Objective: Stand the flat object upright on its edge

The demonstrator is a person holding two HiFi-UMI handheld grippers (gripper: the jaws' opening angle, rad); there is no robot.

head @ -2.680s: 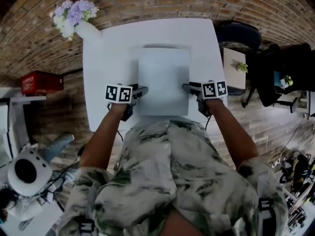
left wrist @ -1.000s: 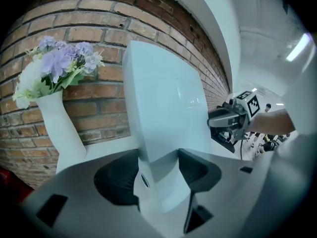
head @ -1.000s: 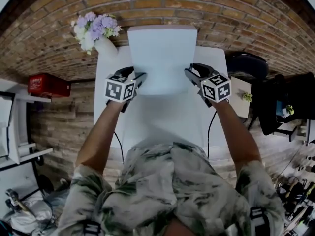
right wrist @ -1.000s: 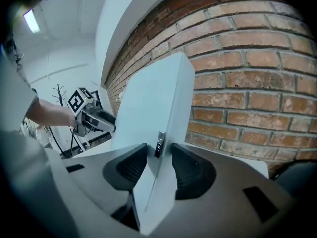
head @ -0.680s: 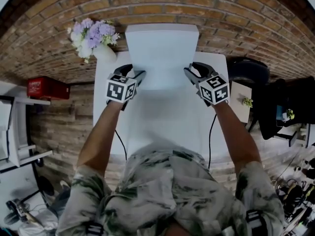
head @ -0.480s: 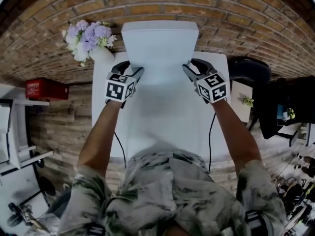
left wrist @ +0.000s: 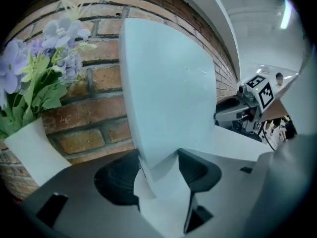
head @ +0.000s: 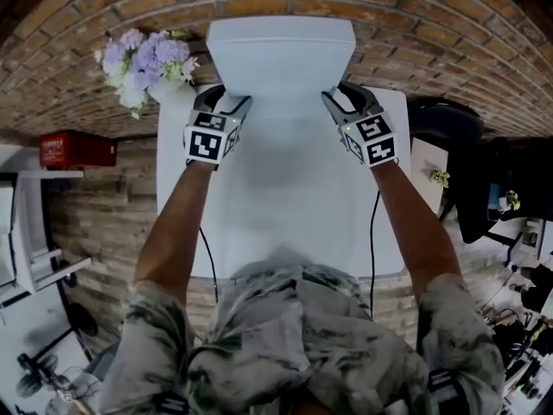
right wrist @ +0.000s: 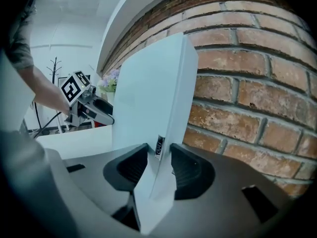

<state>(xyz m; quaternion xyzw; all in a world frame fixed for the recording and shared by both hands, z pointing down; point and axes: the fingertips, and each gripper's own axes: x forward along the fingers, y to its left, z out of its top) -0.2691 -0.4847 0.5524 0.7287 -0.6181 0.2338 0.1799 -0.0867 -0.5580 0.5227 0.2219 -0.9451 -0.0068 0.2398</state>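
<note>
The flat white panel (head: 281, 59) stands upright at the far edge of the white table (head: 285, 214), close in front of the brick wall. My left gripper (head: 226, 104) is shut on its left edge and my right gripper (head: 339, 100) on its right edge. In the left gripper view the panel (left wrist: 168, 88) rises between the dark pads of the left gripper (left wrist: 158, 167). The right gripper view shows the panel's thin side (right wrist: 153, 88) pinched in the right gripper (right wrist: 159, 163). Whether its lower edge rests on the table is hidden.
A white vase of purple flowers (head: 143, 59) stands at the table's back left corner, just beside the left gripper. The brick wall (head: 432, 24) lies right behind the panel. A red box (head: 76, 148) sits on the floor at left, a dark chair (head: 445, 124) at right.
The panel lay flat on the table near the person; both grippers have tilted it upright and carried it to the far edge by the wall.
</note>
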